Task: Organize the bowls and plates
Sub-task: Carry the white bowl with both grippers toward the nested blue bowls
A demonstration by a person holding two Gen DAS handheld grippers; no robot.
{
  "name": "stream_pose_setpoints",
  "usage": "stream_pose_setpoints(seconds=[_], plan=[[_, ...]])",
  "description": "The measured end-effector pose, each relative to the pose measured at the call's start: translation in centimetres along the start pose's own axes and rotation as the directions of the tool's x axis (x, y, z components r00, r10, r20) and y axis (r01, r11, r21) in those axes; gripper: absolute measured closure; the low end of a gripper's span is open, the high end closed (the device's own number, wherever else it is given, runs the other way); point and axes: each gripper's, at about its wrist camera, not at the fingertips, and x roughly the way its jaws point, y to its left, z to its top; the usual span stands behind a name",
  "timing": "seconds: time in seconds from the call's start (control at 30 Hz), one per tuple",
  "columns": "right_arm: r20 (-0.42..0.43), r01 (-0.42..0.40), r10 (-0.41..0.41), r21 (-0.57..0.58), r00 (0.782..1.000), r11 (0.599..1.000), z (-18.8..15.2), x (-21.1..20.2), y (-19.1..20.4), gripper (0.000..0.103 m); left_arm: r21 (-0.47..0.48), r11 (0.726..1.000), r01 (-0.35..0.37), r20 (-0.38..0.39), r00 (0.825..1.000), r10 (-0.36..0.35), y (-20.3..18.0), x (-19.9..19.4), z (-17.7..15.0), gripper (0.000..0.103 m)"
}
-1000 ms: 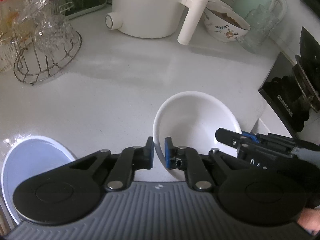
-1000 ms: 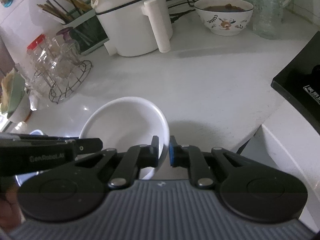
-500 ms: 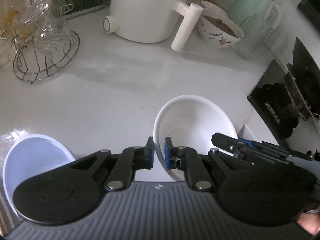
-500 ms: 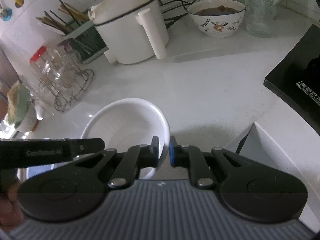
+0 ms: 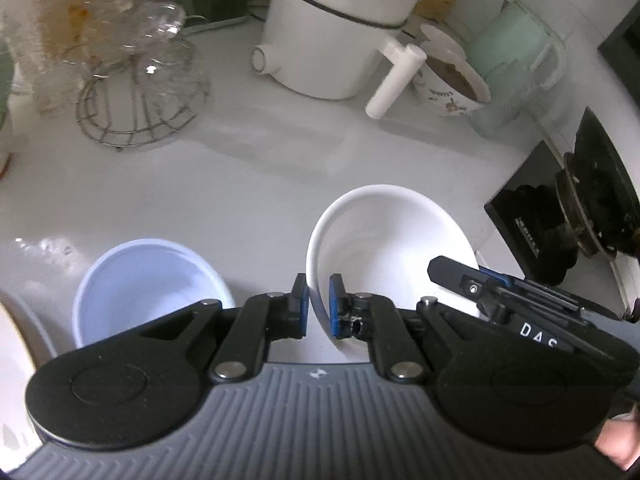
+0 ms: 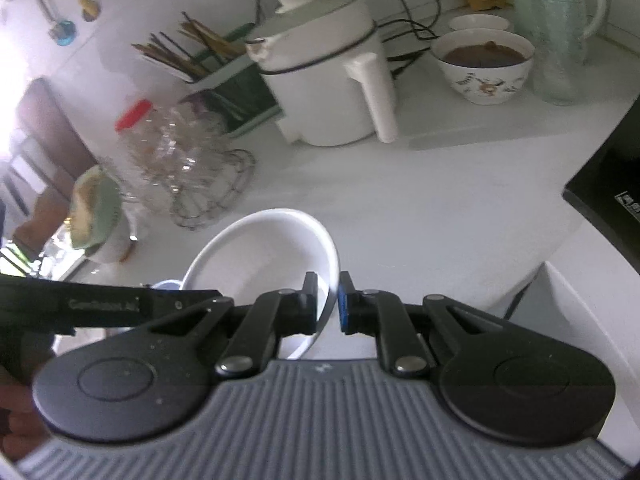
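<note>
The round white ceramic bowl [image 5: 384,248] has been lifted off the white countertop [image 5: 248,184] since the earlier frame. Its left rim is pinched by the left gripper [image 5: 318,304], its right rim by the right gripper [image 6: 328,304]. A pale blue bowl [image 5: 148,280] sits just left.

White letters "DAS" are printed on the black right gripper [image 5: 476,280]. Blurry letters on the black left gripper [image 6: 192,296] cannot be read surely.

White bowl [image 5: 384,240]: plain, glossy, empty; tilted, rim clamped on two opposite sides, raised over the countertop [image 5: 240,168].
Pale blue bowl [image 5: 148,280]: empty, upright on the countertop, left of the white bowl.
</note>
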Motion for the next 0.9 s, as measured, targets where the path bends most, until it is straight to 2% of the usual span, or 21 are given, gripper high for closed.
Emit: stream_pose_setpoints(seconds=[0.33,0.5,0.9], plan=[[0.020,-0.061,0.062,-0.023,0.998,0.998,0.9,-1.3,2.6,0.090,-0.031,0.999,-0.015,0.076,0.997,0.018,1.5,-4.1,0.0,0.091],[0.047,-0.081,0.084,-0.071,0.995,0.994,1.3,-1.3,3.9,0.090,-0.035,0.999,-0.023,0.098,0.995,0.026,2.3,-5.5,0.0,0.091],[-0.020,-0.174,0.173,-0.148,0.985,0.973,1.7,1.7,7.5,0.090,-0.116,0.989,-0.096,0.130,0.985,0.111,6.4,-7.2,-0.7,0.091]])
